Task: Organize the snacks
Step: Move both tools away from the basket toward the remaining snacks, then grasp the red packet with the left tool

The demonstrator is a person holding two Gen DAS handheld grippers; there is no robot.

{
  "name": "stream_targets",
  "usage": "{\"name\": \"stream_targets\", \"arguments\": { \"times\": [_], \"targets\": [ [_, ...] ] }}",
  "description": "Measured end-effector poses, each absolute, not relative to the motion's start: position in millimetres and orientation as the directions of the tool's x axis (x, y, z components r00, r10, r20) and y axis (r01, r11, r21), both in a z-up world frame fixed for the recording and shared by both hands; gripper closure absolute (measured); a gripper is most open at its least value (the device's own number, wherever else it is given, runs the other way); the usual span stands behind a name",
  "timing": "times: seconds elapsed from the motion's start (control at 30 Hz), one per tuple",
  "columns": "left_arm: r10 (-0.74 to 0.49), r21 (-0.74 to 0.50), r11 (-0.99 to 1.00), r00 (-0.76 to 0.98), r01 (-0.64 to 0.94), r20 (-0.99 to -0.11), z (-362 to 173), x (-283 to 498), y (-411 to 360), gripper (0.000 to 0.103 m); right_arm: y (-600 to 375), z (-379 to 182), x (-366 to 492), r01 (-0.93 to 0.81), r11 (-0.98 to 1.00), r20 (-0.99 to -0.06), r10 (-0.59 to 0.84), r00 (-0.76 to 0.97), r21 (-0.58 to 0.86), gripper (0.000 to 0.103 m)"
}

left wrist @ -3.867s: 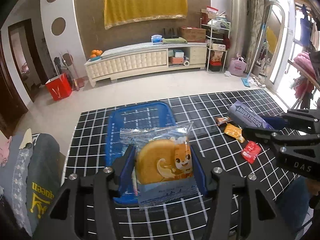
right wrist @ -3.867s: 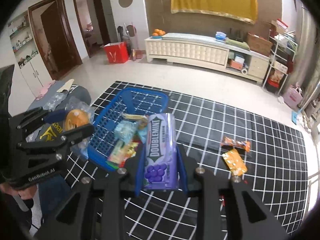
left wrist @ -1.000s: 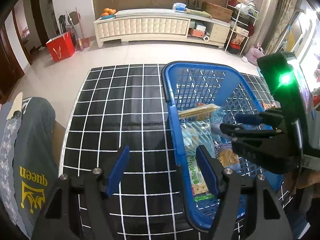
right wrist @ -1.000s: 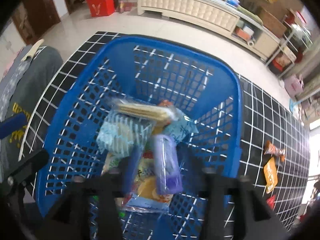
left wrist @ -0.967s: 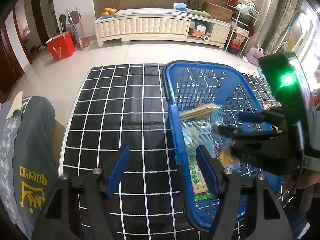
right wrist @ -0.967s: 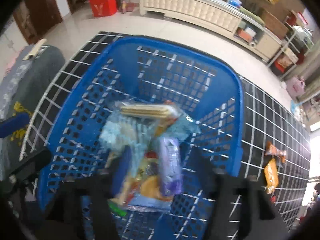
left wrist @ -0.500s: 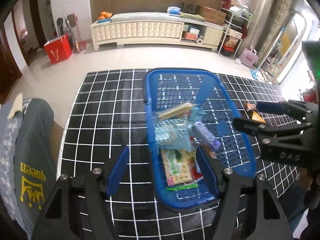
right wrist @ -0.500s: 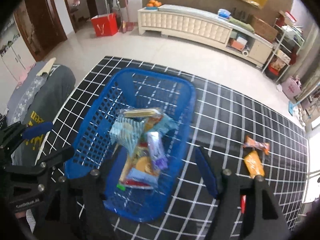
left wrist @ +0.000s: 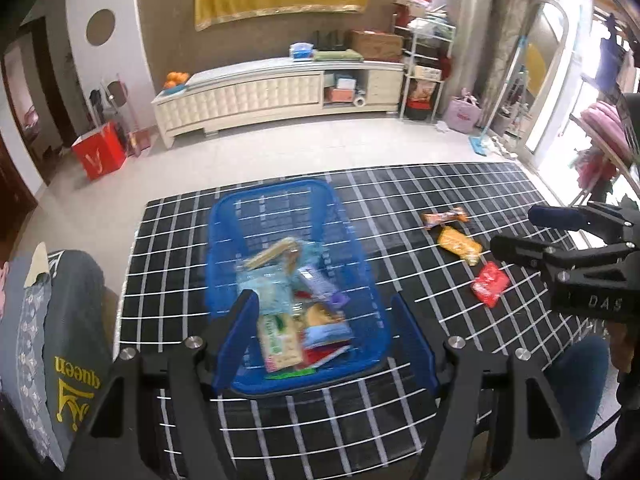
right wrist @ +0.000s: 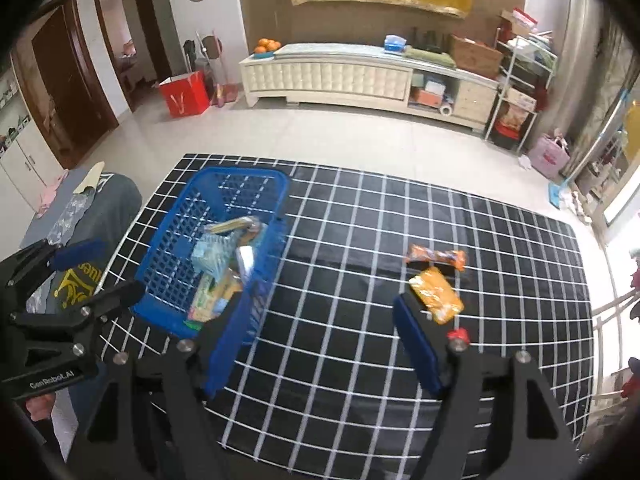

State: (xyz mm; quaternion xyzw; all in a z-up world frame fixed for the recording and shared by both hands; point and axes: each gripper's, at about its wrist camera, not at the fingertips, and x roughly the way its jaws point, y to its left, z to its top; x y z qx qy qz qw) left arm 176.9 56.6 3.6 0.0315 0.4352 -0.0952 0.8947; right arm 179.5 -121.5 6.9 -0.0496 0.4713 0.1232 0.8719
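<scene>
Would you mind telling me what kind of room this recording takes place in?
Most likely a home living room: a long cream low cabinet stands along the wall, a bowl of oranges sits on it, and wooden interior doors open off the tiled floor.

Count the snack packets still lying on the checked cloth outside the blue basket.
3: the orange-brown wrapper farthest back, the yellow-orange packet just in front of it, and the red packet nearest. More may be hidden behind the right gripper.

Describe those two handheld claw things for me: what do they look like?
Both are black, angular frames with silver screws and blue pads inside the jaws. The left gripper reads "GenRobot.AI" along its side; the right gripper has "DAS" in white letters and a thin black cable trailing beneath it.
</scene>
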Motion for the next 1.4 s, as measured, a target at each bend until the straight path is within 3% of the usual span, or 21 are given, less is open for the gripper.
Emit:
{"name": "stream_targets", "arguments": {
  "times": [0.03, 0.07, 0.5, 0.7, 0.97, 1.1, 1.23, 1.4],
  "targets": [
    [-0.156, -0.036, 0.978, 0.598, 0.207, -0.786, 4, 176, 47, 0.023, -126, 8, 177, -0.259, 0.966, -0.831, 0.159, 0.533, 0.019, 0.023],
    [-0.169, -0.045, 0.975, 0.595, 0.216, -0.786, 3, 176, 39, 0.022, -132, 9, 174, -0.253, 0.968, -0.828, 0.149, 0.540, 0.009, 0.022],
    [-0.251, -0.046, 0.926, 0.516, 0.376, -0.819, -21, 180, -83, 0.022, -240, -18, 152, -0.094, 0.996, -0.842, 0.052, 0.537, 0.002, 0.018],
    [-0.255, -0.034, 0.906, 0.482, 0.421, -0.838, -46, 185, -128, 0.022, -289, -48, 151, -0.003, 1.000, -0.857, 0.011, 0.515, 0.011, 0.005],
    [-0.152, 0.141, 0.842, 0.481, 0.520, -0.864, -99, 191, -189, 0.017, -338, -102, 144, 0.088, 0.996, -0.882, -0.048, 0.468, -0.007, 0.000],
    [-0.203, 0.071, 0.838, 0.429, 0.541, -0.880, -122, 205, -196, 0.000, -356, -127, 140, 0.131, 0.991, -0.895, -0.066, 0.442, -0.008, 0.000],
    [-0.261, 0.011, 0.806, 0.371, 0.593, -0.891, -143, 218, -208, 0.000, -367, -142, 137, 0.190, 0.981, -0.888, -0.118, 0.444, -0.036, 0.000],
    [-0.269, 0.033, 0.760, 0.361, 0.649, -0.893, -167, 228, -227, 0.000, -380, -157, 133, 0.281, 0.959, -0.901, -0.136, 0.412, -0.016, 0.000]
  ]
}}
